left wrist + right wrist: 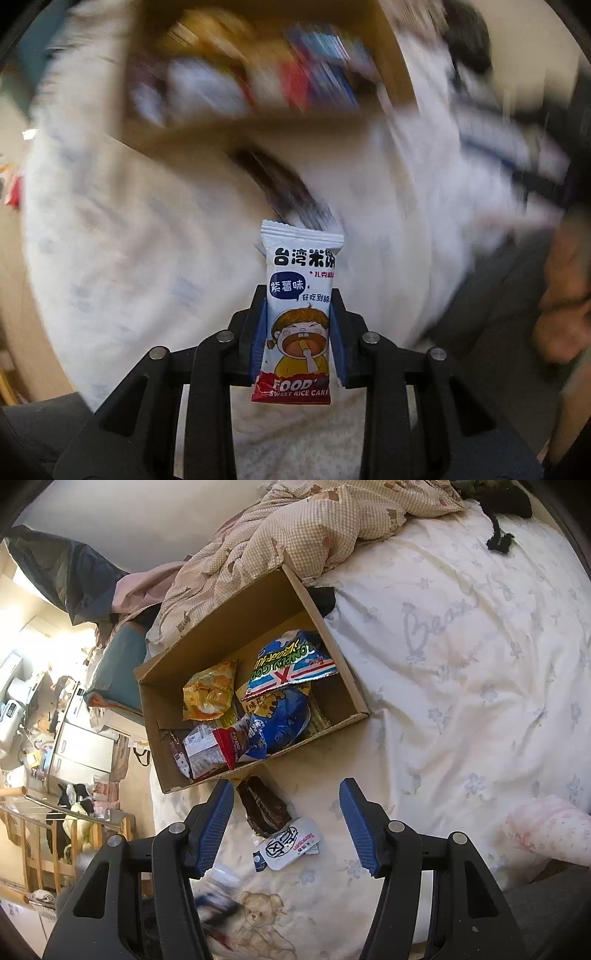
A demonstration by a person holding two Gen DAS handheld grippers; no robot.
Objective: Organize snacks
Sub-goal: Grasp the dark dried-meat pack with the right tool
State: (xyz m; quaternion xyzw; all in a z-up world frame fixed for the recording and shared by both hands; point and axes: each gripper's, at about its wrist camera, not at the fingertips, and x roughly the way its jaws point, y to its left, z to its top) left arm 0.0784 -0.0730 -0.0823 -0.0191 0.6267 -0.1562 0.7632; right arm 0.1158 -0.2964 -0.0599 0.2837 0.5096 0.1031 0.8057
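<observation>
Left tool (298, 325) clamped white sweet-rice-cake packet (300, 295) upright, near of brown cardboard box (255, 635) on bed. Right tool (286, 825) hung apart over dark wrapped bar (263, 806). Risk: slick foil slipping, packet landing short of box.

A box (255, 653) lies on the bed (461, 672), with snacks (273, 686) piled inside and a quilt (295, 535) behind it. Two packets (273, 823) lie on the bed just before the box, between the right gripper's (286, 823) fingers.

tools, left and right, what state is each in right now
Left tool: closed on the rice cake packet.
Right tool: open, holding nothing.
</observation>
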